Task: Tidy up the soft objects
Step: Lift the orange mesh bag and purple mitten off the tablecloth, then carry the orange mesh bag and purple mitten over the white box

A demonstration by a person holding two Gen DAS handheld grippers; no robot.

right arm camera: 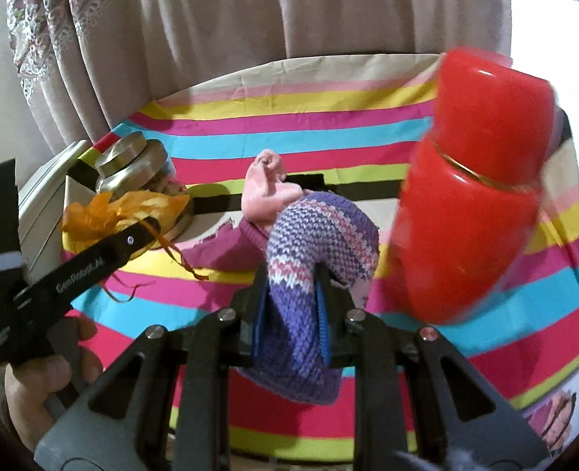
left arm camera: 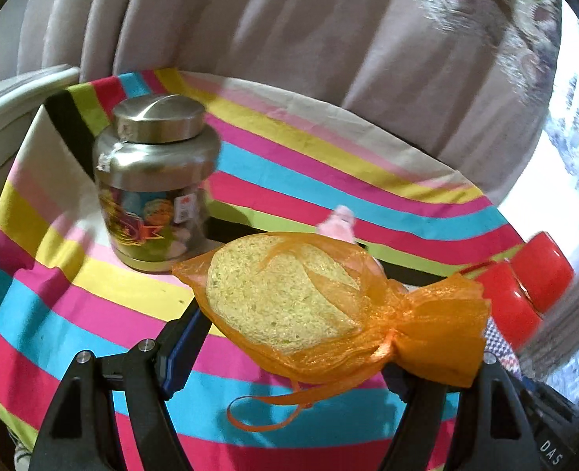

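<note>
Over the striped cloth point(left arm camera: 93, 314): both grippers are carried clear of the surface, each with a soft item.
Left gripper point(left arm camera: 289, 337): jaws are set wide and closed across the sponge in its orange mesh bag point(left arm camera: 313, 298); the bag's ribbon hangs loose below.
Right gripper point(right arm camera: 291, 302): jaws are set narrow and pinched on the purple knitted piece point(right arm camera: 313, 235), which is folded over the pads.
Progress: two soft items are judged collected; none is seen deposited, and placement remains.
Left on cloth: a pink soft item point(right arm camera: 268, 190) and a magenta cloth point(right arm camera: 226, 249).
Containers: a steel-lidded jar point(left arm camera: 154, 180) and a red container point(right arm camera: 474, 192) are kept closed.
Right view only: the hand point(right arm camera: 42, 384) holding the left gripper is shown.
Left view only: the sponge's face is shown in full.
</note>
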